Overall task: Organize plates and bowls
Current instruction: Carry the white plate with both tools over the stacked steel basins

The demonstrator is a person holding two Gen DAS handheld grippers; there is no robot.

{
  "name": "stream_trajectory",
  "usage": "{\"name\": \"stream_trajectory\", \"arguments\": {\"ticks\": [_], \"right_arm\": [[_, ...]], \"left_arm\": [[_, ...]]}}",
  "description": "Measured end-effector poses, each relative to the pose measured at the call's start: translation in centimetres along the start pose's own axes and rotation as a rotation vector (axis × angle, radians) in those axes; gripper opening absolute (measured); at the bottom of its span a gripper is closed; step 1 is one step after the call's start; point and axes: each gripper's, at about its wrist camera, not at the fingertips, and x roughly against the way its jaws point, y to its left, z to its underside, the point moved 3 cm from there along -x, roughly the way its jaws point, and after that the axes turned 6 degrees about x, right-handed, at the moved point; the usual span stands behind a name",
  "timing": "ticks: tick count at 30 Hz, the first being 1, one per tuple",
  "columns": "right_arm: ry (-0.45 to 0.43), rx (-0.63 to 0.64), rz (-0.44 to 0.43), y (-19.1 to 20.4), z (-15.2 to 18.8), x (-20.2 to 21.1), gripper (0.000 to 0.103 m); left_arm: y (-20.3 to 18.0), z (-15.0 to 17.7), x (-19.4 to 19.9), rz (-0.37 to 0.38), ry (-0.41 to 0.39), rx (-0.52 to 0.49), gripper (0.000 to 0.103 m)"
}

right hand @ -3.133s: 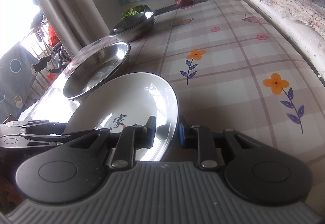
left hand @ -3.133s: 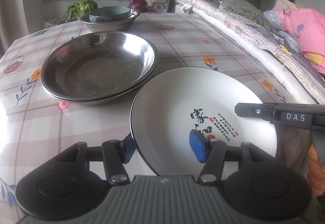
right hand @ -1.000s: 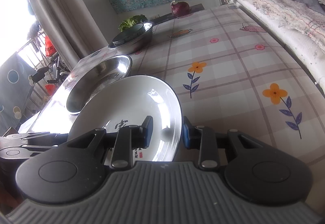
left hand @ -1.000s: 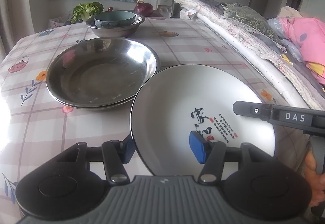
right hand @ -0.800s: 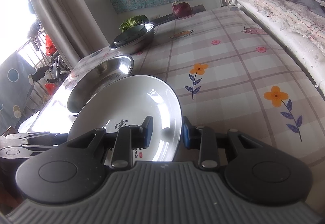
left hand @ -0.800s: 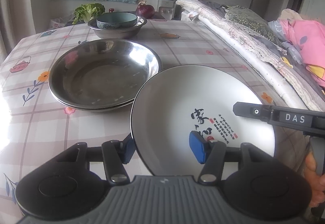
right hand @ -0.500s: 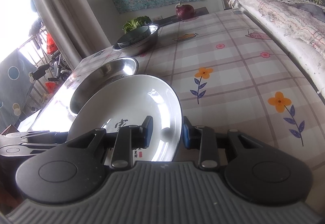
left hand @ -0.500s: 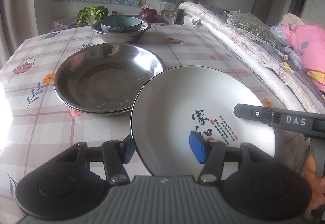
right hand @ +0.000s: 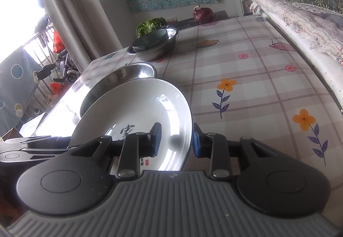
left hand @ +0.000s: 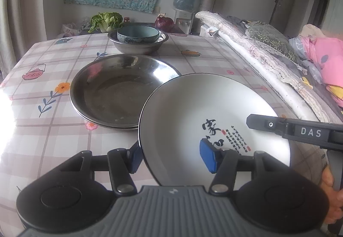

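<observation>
Over the table's near edge: white plate point(left hand: 205, 108) held up, pinched by both grippers.
Left gripper point(left hand: 171, 156) straddles the plate's near-left rim, one blue pad point(left hand: 207, 158) on the printed face, the other finger behind the rim; jaws clamped on it. Right gripper point(right hand: 175, 139) bites the plate point(right hand: 141, 112) on its right rim, one pad on each side, jaws narrow and pressed on the rim. Plate is tilted and its far-left rim overlaps the stacked steel pans point(left hand: 120, 88) in both views; can't tell if it touches them. The pans sit mid-table toward the left edge of the floral tablecloth point(left hand: 38, 78). Near the far edge: teal bowl point(left hand: 138, 34) nested inside a steel bowl point(left hand: 138, 44). Behind the far edge: greens point(left hand: 106, 20) and a red onion point(left hand: 164, 22). Bedding point(left hand: 257, 48) runs along the table's right edge.
</observation>
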Motion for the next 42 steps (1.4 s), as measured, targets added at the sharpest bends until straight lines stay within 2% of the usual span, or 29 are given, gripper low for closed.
{"name": "stream_trajectory", "arguments": {"ticks": [11, 26, 37, 42], "right_arm": [[-0.002, 0.026, -0.024, 1.9, -1.5, -1.0, 0.029], [-0.002, 0.063, -0.060, 5.1, -5.2, -4.8, 0.029], [0.030, 0.037, -0.072, 5.8, -7.1, -9.0, 0.029], [0.070, 0.018, -0.072, 5.7, -7.5, -11.2, 0.029]], "left_arm": [[2.1, -1.4, 0.8, -0.018, -0.042, 0.035, 0.057], [6.0, -5.1, 0.2, -0.048, -0.096, 0.081, 0.057], [8.2, -6.8, -2.4, -0.068, -0.073, 0.084, 0.057], [9.5, -7.7, -3.7, -0.066, -0.059, 0.101, 0.057]]}}
